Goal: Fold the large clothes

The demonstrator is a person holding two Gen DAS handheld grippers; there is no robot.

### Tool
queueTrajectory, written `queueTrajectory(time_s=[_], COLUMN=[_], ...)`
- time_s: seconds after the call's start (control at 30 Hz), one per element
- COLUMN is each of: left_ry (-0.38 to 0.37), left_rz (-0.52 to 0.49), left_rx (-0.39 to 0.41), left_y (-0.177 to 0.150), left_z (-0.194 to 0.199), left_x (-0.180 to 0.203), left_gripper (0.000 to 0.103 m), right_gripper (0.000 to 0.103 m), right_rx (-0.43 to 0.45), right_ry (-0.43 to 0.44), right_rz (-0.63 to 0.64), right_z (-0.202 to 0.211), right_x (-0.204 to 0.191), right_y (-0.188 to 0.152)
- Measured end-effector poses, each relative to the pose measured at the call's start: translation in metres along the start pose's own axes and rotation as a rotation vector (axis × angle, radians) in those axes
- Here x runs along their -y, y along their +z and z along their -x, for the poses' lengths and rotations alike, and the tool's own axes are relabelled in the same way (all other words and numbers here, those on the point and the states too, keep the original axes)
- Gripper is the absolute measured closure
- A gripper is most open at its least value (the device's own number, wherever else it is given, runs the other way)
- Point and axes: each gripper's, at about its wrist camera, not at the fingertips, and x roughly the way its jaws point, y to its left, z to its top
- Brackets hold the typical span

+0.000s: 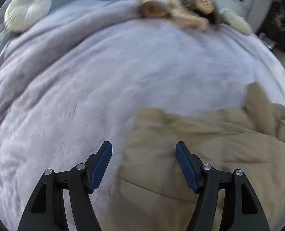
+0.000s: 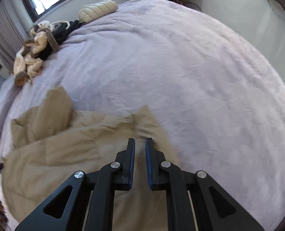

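Note:
A large beige padded garment point(image 1: 200, 144) lies crumpled on the lilac bed cover point(image 1: 123, 67); it also shows in the right wrist view point(image 2: 65, 144). My left gripper point(image 1: 144, 150) is open wide and empty, hovering over the garment's left edge. My right gripper point(image 2: 140, 144) has its jaws a narrow gap apart, with nothing seen between them, above the garment's right corner. The left view is motion-blurred.
A heap of tan and dark clothes point(image 2: 40, 46) lies at the bed's far side, with a folded quilted beige piece point(image 2: 98, 9) beyond it. A round white cushion point(image 1: 27, 7) sits at the far left. The lilac cover point(image 2: 200, 77) stretches right.

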Motion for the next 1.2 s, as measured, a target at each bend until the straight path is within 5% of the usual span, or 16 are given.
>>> queueTrajectory(time_s=[0.17, 0.4, 0.57, 0.63, 0.7, 0.87, 1.0, 1.07, 1.2], left_ry=[-0.023, 0.034, 0.005, -0.009, -0.023, -0.076, -0.118, -0.138, -0.129], left_rz=[0.157, 0.126, 0.086, 0.069, 0.051, 0.052, 0.074, 0.081, 0.071], left_rx=[-0.058, -0.036, -0.038, -0.047, -0.058, -0.111, -0.172, -0.195, -0.191], left_y=[0.001, 0.01, -0.006, -0.017, -0.032, -0.074, -0.105, -0.119, -0.137], left_z=[-0.033, -0.009, 0.035, 0.05, 0.065, 0.093, 0.103, 0.104, 0.108], left_x=[-0.012, -0.013, -0.022, -0.022, -0.024, -0.026, -0.029, -0.03, -0.03], left_gripper=[0.03, 0.03, 0.03, 0.03, 0.03, 0.029, 0.029, 0.004, 0.001], right_gripper=[0.092, 0.091, 0.089, 0.08, 0.057, 0.054, 0.039, 0.036, 0.026], right_rx=[-0.075, -0.068, -0.061, -0.066, -0.072, -0.119, -0.177, -0.196, -0.233], right_ry=[0.018, 0.002, 0.043, 0.073, 0.101, 0.163, 0.211, 0.228, 0.26], right_rz=[-0.111, -0.097, -0.136, -0.157, -0.18, -0.215, -0.257, -0.273, -0.321], right_z=[-0.039, -0.023, 0.014, 0.029, 0.046, 0.08, 0.088, 0.09, 0.088], right_x=[0.019, 0.019, 0.031, 0.034, 0.036, 0.038, 0.039, 0.04, 0.04], right_y=[-0.002, 0.004, -0.004, -0.014, -0.031, -0.079, -0.11, -0.124, -0.147])
